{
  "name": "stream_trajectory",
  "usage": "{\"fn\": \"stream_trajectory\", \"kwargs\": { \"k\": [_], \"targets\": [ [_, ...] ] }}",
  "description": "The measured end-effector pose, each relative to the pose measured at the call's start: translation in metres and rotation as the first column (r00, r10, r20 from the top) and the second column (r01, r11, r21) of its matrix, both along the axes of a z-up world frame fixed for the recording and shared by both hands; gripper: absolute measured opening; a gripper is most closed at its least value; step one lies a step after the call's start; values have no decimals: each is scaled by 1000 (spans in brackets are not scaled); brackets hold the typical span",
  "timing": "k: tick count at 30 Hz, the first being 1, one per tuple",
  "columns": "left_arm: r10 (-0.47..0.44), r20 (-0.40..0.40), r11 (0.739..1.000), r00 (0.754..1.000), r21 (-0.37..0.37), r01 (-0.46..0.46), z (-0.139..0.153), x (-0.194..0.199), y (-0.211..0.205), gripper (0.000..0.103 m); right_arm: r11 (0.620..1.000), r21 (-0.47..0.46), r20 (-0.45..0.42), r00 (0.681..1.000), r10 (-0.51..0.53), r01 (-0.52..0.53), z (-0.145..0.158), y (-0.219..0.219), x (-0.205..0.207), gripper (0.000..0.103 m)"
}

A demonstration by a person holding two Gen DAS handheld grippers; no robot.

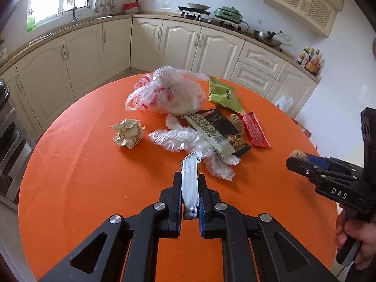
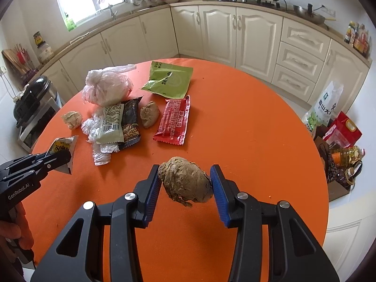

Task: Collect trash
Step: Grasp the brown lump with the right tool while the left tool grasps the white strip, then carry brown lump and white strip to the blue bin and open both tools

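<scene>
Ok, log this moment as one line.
left gripper: shut on silver wrapper | right gripper: shut on brown lump | rest on orange table

Both cams ride the grippers, looking forward and down along the fingers, hovering close over the orange table (image 1: 70,176), cabinets (image 1: 77,54) at 12 o'clock. Left view catches the right gripper (image 1: 303,162) at 3 o'clock; right view catches the left gripper (image 2: 61,159) at 9. Both share the trash pile (image 2: 117,122) mid-table.

The black wrapper (image 1: 225,129) lies half hidden under a pale-green wrapper (image 1: 206,129).
</scene>
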State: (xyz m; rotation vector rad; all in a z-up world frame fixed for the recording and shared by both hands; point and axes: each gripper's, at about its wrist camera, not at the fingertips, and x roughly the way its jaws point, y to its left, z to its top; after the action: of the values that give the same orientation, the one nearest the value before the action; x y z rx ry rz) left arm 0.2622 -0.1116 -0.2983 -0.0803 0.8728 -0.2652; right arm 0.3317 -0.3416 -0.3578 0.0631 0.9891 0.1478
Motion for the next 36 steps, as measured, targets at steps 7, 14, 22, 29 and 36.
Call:
{"fn": "stream_trajectory", "kwargs": {
  "k": [7, 14, 22, 29, 36],
  "targets": [
    [-37, 62, 999, 997, 2, 37, 23, -30, -28, 7, 999, 33, 51, 999, -16, 14, 25, -6, -20, 43],
    [-95, 155, 995, 983, -2, 96, 59, -65, -53, 7, 998, 59, 137, 990, -35, 28, 66, -17, -53, 43],
    [-166, 264, 985, 950, -4, 173, 103, -115, -93, 7, 993, 89, 261, 960, -99, 78, 121, -53, -106, 43],
    [-253, 318, 964, 914, 0, 267, 126, -153, -136, 7, 979, 95, 343, 918, -200, 178, 155, -97, -153, 43],
    [-375, 319, 920, 871, 10, 392, 133, -177, -205, 7, 940, 109, 353, 872, -340, 323, 159, -160, -197, 43]
  ]
}}
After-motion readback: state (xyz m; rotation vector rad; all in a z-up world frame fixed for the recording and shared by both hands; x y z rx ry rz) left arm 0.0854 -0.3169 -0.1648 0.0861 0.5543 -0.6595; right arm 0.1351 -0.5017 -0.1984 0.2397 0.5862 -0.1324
